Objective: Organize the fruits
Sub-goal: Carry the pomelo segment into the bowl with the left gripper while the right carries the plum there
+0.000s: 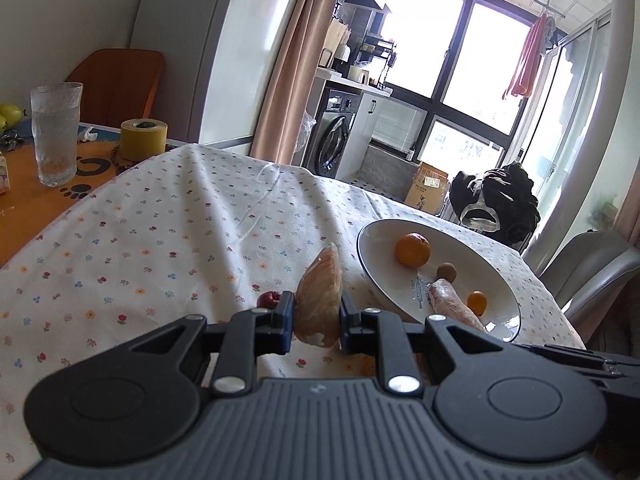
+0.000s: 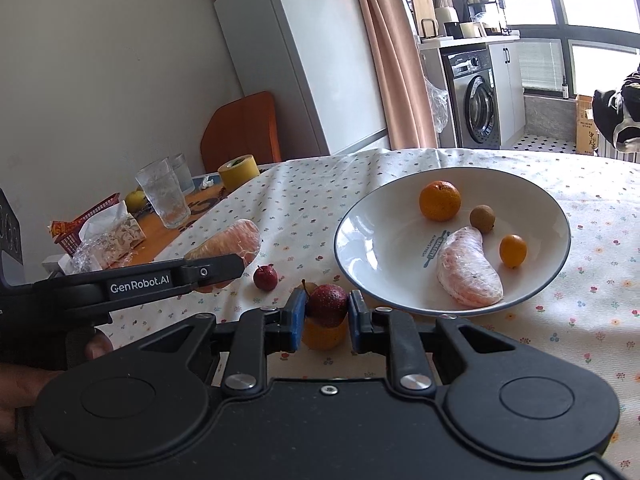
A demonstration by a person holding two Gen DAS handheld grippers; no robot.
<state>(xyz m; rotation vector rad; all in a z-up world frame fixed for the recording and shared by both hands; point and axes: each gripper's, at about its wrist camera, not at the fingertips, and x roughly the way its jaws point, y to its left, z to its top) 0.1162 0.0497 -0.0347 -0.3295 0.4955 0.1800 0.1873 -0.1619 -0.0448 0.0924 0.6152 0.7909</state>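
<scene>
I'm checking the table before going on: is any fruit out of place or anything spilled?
Nothing is spilled. Outside the plate are a small red fruit and an orange fruit on the cloth, a pomelo wedge in the left gripper, and another red fruit in the right gripper.

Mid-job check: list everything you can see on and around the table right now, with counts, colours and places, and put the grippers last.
White round plate: 1, dark-rimmed, on floral tablecloth.
Peeled pomelo segments: 2, pink; one on plate, one in left gripper.
Orange mandarin: 1, on plate.
Brown round longan: 1, on plate.
Small orange kumquat: 1, on plate.
Small red hawthorn fruits: 2; one on cloth, one between right jaws.
Orange fruit under right gripper: 1, mostly hidden.
Clear textured glasses: 2, on orange mat.
Yellow tape roll: 1, far edge.
Yellow-green pear: 1, behind glasses.
Left gripper: shut on pomelo.
Right gripper: jaws flank hawthorn; contact unclear.
</scene>
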